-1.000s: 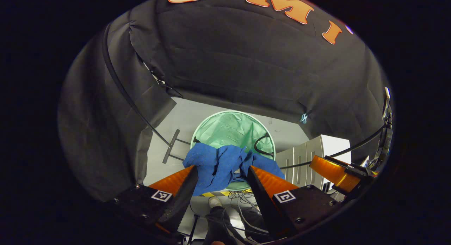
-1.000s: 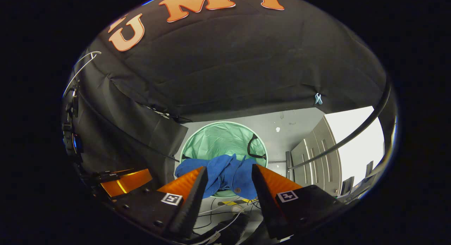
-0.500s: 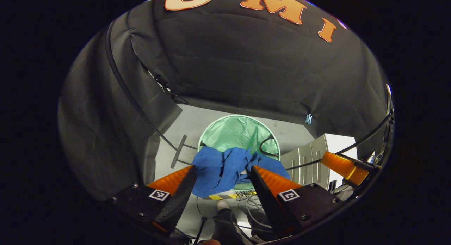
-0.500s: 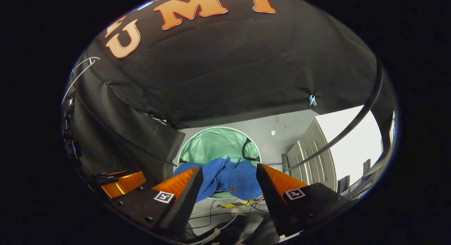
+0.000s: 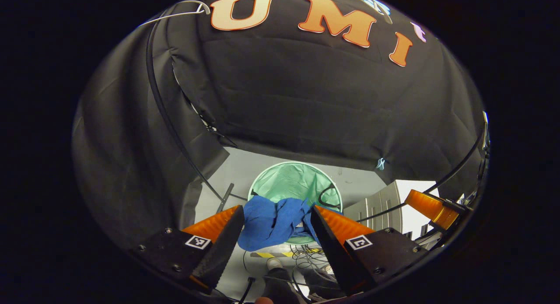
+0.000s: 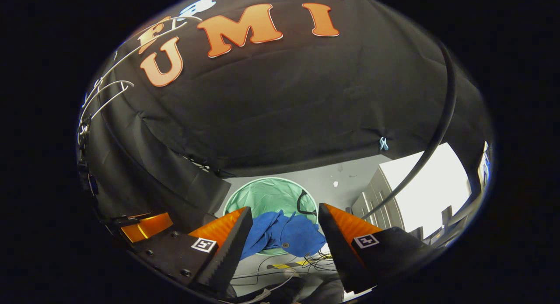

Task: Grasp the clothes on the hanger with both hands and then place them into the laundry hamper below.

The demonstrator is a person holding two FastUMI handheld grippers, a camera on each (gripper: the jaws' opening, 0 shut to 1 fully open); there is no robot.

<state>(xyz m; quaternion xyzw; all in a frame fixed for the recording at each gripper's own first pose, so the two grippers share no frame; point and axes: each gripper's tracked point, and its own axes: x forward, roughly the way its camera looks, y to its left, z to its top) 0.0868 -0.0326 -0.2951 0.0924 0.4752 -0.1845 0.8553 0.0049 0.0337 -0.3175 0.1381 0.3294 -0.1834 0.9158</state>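
Observation:
The blue garment [image 5: 271,221] lies bunched over the near rim of the round green laundry hamper [image 5: 297,163] on the floor below. My left gripper [image 5: 275,207] hangs open high above it, with nothing between its fingers. In the right gripper view the same garment [image 6: 284,234] drapes over the hamper [image 6: 271,178], and my right gripper [image 6: 284,207] is open and apart from the cloth. The right gripper [image 5: 431,205] shows at the right edge of the left gripper view. The left gripper [image 6: 146,223] shows at the lower left of the right gripper view.
A white wire hanger [image 6: 105,92] hangs at the upper left, and another hanger [image 5: 175,8] shows near the top. A black rack pole [image 6: 437,124] curves down the right. A grey cabinet [image 5: 380,203] stands right of the hamper. Cables [image 5: 302,253] and a shoe [image 5: 273,263] lie on the floor.
Both grippers have risen and tilted up, so the hamper and garment look smaller and lower. The garment stays on the hamper's rim. Both grippers stay open.

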